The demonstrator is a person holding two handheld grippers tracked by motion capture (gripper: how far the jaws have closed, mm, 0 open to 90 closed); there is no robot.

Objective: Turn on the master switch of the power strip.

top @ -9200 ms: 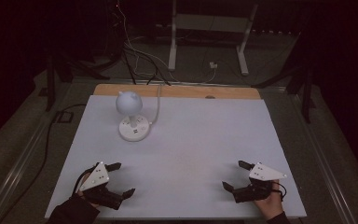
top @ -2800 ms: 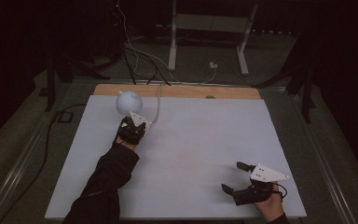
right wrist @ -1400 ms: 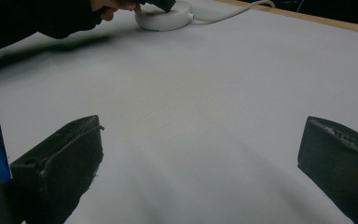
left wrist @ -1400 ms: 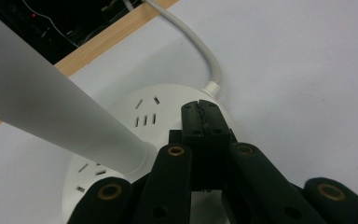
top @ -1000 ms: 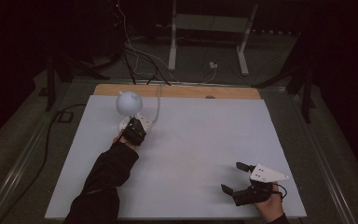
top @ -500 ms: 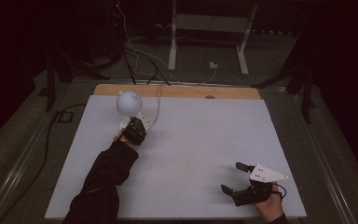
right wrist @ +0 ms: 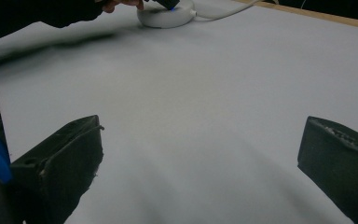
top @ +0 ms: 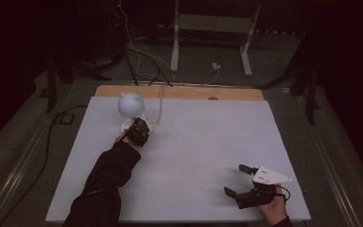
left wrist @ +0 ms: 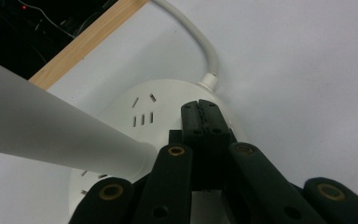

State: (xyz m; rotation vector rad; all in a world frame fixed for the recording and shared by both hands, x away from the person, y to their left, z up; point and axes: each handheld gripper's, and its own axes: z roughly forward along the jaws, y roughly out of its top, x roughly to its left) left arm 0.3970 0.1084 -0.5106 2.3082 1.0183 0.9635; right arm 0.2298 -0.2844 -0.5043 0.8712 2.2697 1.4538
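The left gripper (top: 138, 132) sits in the upper left of the high view, at the end of a dark sleeve (top: 105, 182), right over the round white base (top: 125, 126) of a small lamp (top: 131, 105). From that height the gripper is a dark lump and its jaws cannot be made out. The left gripper view settles it: the two black jaws are pressed together with nothing between them, tips resting on or just above the base (left wrist: 168, 116), beside the point where the white cable (left wrist: 196, 35) enters it. Whether the tips actually touch the plastic is hard to say from this angle.

In that same view the lamp's pale stem (left wrist: 51, 135) crosses the left of the frame and is cut off by the edge, so its globe is out of sight there. Short slots are moulded into the base; no brand or writing can be read on it. A strip of wooden table edge (left wrist: 91, 39) runs across the upper left corner.

The right gripper (top: 246, 182) lies low at the lower right of the high view on the white table top (top: 208, 137), its jaws spread wide and empty. In the right gripper view the base (right wrist: 165, 16) appears far off at the top edge, with a faint blue glint on it, half hidden by the other hand (right wrist: 121, 3).
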